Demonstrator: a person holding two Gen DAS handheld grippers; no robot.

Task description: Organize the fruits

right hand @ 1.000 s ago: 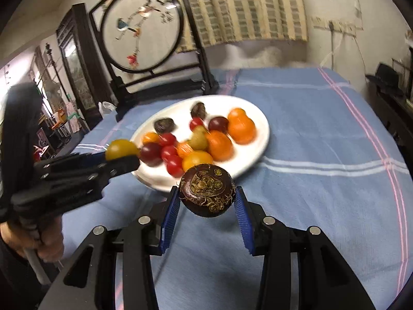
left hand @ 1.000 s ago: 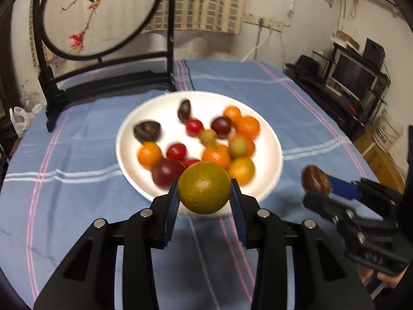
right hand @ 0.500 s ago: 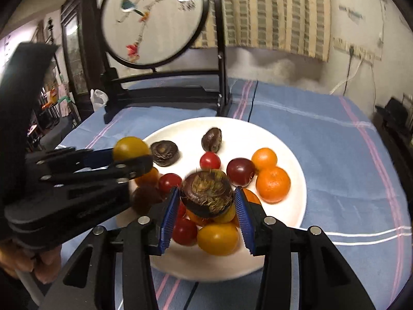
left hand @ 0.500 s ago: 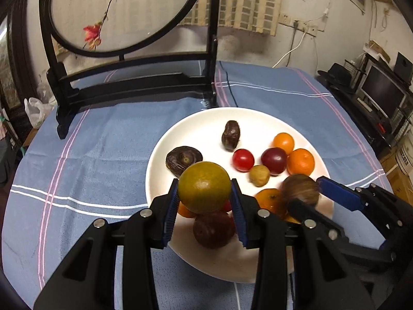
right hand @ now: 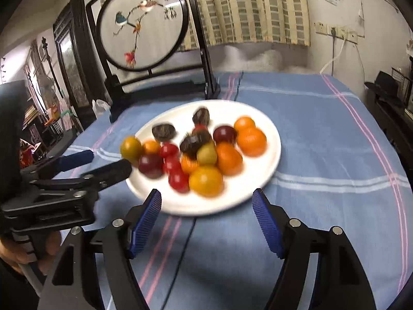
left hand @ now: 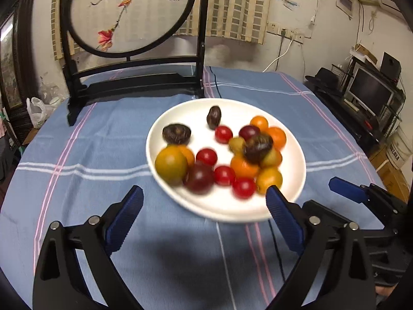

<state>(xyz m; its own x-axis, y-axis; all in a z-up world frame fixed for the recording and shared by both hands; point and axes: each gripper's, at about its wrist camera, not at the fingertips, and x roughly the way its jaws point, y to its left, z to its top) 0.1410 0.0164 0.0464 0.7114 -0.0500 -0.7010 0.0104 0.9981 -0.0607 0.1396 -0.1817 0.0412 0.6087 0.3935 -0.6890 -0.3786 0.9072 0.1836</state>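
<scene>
A white plate (left hand: 294, 188) on the blue cloth holds several fruits: oranges, red tomatoes, dark plums and wrinkled passion fruits. The green-yellow citrus (left hand: 171, 164) rests at the plate's left rim. The dark passion fruit (left hand: 257, 147) lies on top of the pile at the right. My left gripper (left hand: 204, 222) is open and empty, in front of the plate's near rim. My right gripper (right hand: 206, 223) is open and empty, also in front of the plate (right hand: 273, 160). The citrus (right hand: 131, 148) and passion fruit (right hand: 194, 142) show in the right wrist view.
A black-framed round embroidered screen (left hand: 129, 13) stands at the table's far side. A black cable (left hand: 276, 248) runs across the cloth under the plate. A TV stand (left hand: 369, 95) lies beyond the right table edge. A white plastic bag (left hand: 38, 108) sits at the far left.
Both grippers have opened and pulled back from over the plate. The citrus and the passion fruit, held before, now lie on the plate.
</scene>
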